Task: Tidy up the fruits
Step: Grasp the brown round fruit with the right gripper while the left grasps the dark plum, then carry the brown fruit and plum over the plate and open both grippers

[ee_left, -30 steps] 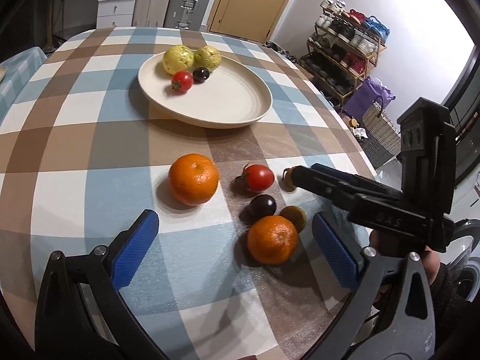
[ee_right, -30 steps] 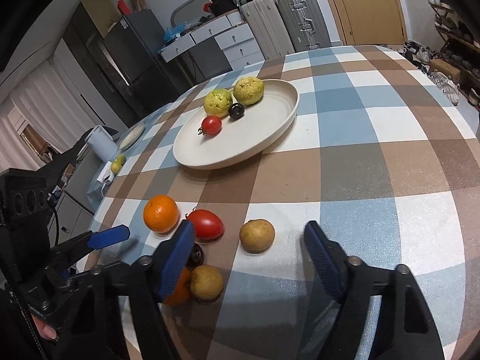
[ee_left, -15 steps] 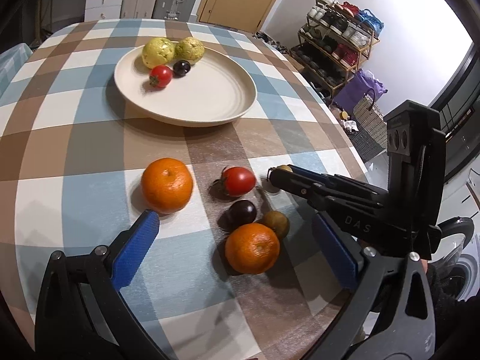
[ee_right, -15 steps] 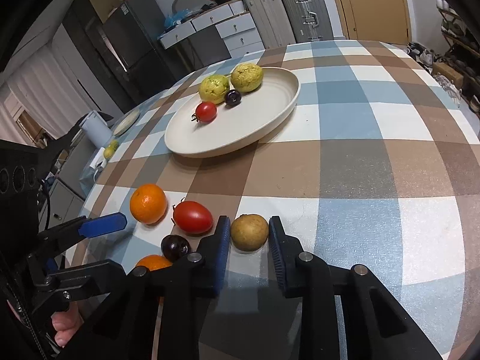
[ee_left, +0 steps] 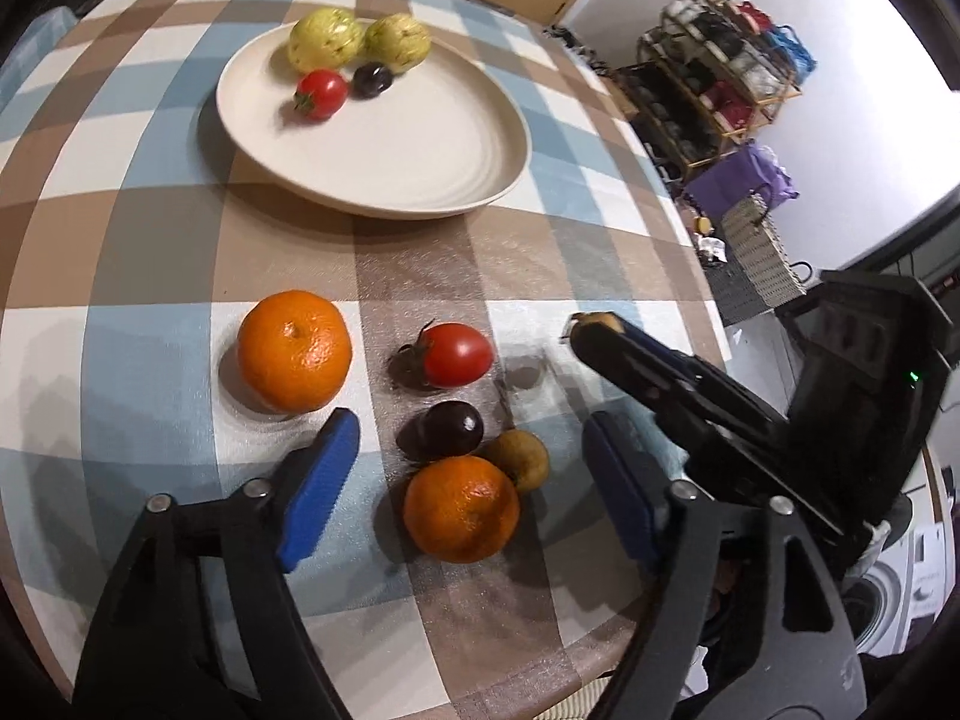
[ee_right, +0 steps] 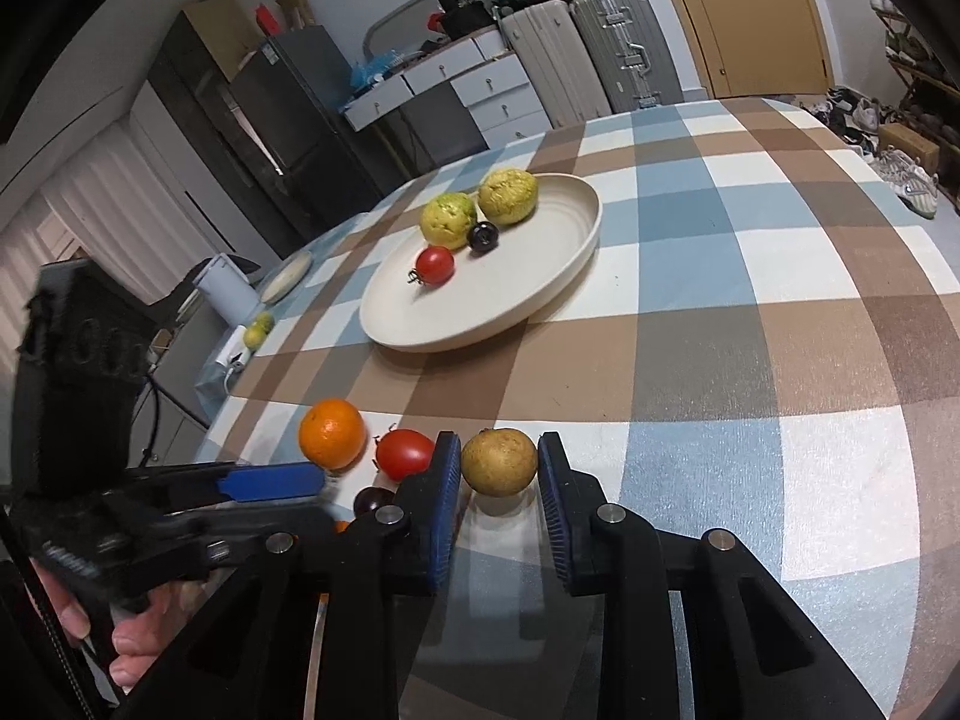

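Observation:
A cream plate [ee_left: 420, 174] [ee_right: 540, 294] at the far side holds two yellow-green fruits, a red tomato and a dark plum. Nearer lie a large orange [ee_left: 294, 351] [ee_right: 332, 433], a red tomato [ee_left: 457, 354] [ee_right: 405, 453], a dark plum [ee_left: 450, 429] and a small brown fruit [ee_left: 522, 459]. My left gripper [ee_left: 470, 426] [ee_right: 312, 501] straddles a second orange [ee_left: 461, 509]; its jaws are closing and the pads stand apart from the orange. My right gripper [ee_right: 498, 453] [ee_left: 591, 330] is shut on a round brown fruit [ee_right: 499, 461] low over the cloth.
The checked tablecloth [ee_right: 750, 360] ends in a rounded edge close on the right in the left wrist view. A shoe rack [ee_left: 720, 78] and a wicker basket [ee_left: 762, 252] stand beyond it. A hand [ee_right: 138, 630] holds the left gripper. Suitcases [ee_right: 600, 54] line the far wall.
My right gripper's jaws have shut on the brown fruit. My left gripper has moved in over the near orange, and its jaws have narrowed around it.

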`<state>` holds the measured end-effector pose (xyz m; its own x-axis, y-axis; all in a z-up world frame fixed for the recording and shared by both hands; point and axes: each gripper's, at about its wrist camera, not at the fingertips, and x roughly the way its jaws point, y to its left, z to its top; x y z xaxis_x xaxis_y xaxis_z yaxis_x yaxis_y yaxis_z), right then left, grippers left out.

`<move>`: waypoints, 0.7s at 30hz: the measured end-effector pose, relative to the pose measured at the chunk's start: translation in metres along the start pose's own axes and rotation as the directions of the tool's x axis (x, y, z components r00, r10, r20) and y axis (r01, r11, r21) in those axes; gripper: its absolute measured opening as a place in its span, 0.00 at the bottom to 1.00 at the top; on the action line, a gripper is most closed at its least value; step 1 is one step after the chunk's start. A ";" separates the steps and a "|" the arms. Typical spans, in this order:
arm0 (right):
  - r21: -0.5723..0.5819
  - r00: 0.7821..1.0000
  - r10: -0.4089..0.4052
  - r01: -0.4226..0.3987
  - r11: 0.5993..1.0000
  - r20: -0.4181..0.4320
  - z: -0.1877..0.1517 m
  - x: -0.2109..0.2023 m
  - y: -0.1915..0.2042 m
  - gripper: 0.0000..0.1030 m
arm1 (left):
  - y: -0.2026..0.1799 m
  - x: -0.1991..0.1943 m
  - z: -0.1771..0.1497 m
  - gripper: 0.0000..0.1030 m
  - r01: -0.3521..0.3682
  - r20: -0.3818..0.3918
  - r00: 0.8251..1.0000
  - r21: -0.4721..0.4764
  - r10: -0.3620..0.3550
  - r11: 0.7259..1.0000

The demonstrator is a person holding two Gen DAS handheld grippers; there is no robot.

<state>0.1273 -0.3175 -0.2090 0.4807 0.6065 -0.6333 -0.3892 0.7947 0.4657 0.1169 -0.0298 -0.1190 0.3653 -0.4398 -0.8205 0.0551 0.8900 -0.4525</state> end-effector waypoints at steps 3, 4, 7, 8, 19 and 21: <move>-0.017 1.000 0.015 -0.015 1.000 0.013 0.001 -0.004 0.001 0.26 | -0.002 0.005 0.003 0.59 -0.020 -0.022 1.000 0.000 0.020 1.000; -0.024 1.000 0.018 -0.018 1.000 0.017 0.002 -0.005 0.002 0.26 | -0.003 0.007 0.004 0.55 -0.025 -0.030 0.999 0.005 0.025 1.000; -0.036 0.999 0.032 -0.031 0.999 0.027 0.002 -0.008 0.003 0.26 | -0.007 0.013 0.005 0.38 -0.030 -0.049 0.998 0.029 0.031 0.999; -0.035 0.999 0.036 -0.034 0.999 0.030 0.002 -0.008 0.002 0.26 | -0.009 0.016 0.006 0.35 -0.037 -0.057 0.998 0.035 0.039 0.999; -0.027 0.998 0.052 -0.051 0.998 0.036 0.000 -0.007 -0.004 0.26 | -0.001 0.021 0.008 0.21 -0.055 -0.072 0.996 0.023 0.056 0.998; -0.025 0.998 0.051 -0.050 0.998 0.035 0.000 -0.007 -0.005 0.26 | -0.002 0.021 0.008 0.21 -0.044 -0.075 0.996 0.027 0.046 0.999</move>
<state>0.1261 -0.3258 -0.2070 0.4875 0.6466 -0.5867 -0.4320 0.7626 0.4815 0.1319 -0.0399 -0.1327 0.2970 -0.4061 -0.8642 0.0641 0.9115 -0.4063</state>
